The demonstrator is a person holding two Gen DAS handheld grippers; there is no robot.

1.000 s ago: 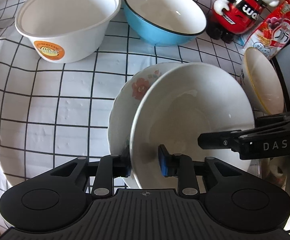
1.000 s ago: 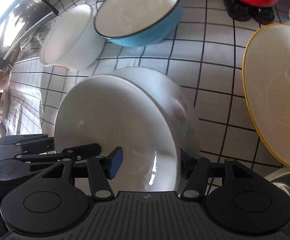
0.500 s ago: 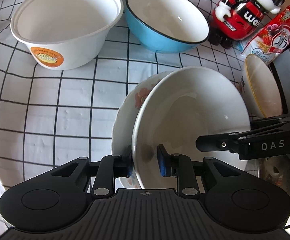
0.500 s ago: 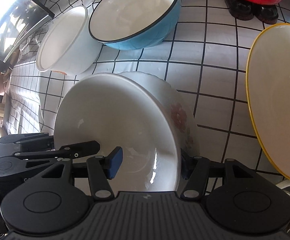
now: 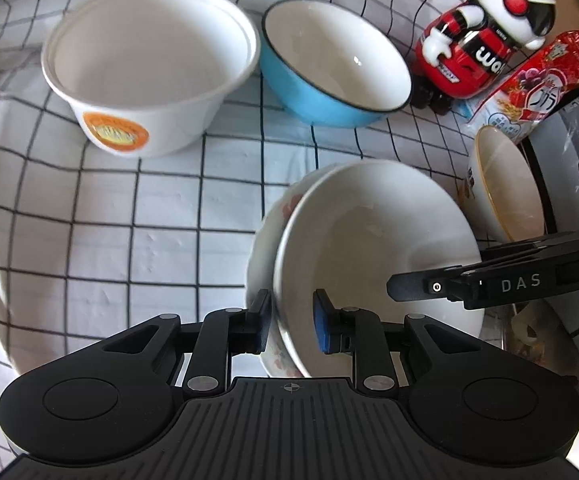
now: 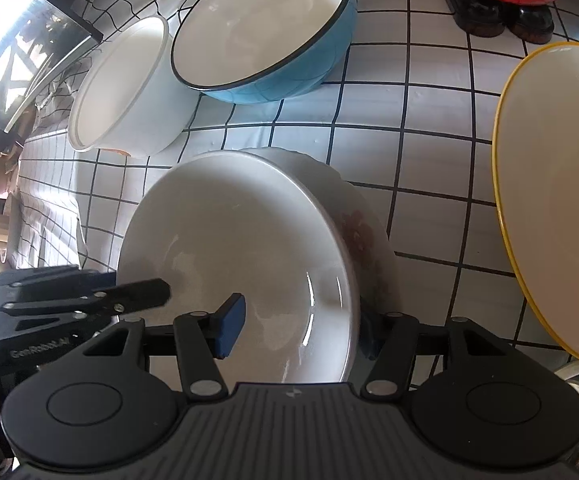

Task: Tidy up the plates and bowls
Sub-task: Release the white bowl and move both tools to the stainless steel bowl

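A: Where's my left gripper point(image 5: 291, 322) sitting?

B: It straddles the near rim of the plain white plate point(image 5: 373, 248), black pad outside, blue pad inside. The jaws are closing, but I can't tell whether both pads press yet.

A: And that plate?

B: Tilted, nested in the floral plate point(image 5: 263, 240) on the checked tablecloth point(image 5: 129, 208), near the cloth's middle.

A: My right gripper point(image 6: 301, 330)?

B: Fingers well apart across the rims of both plates: blue pad free inside the white one, the other finger hidden behind the floral plate. I can't call a grip.

A: Around them?

B: Towards the far edge, a white paper bowl point(image 5: 149, 64) and a blue bowl point(image 5: 335, 68) side by side. A yellow-rimmed bowl point(image 6: 557, 196) is towards the right edge.
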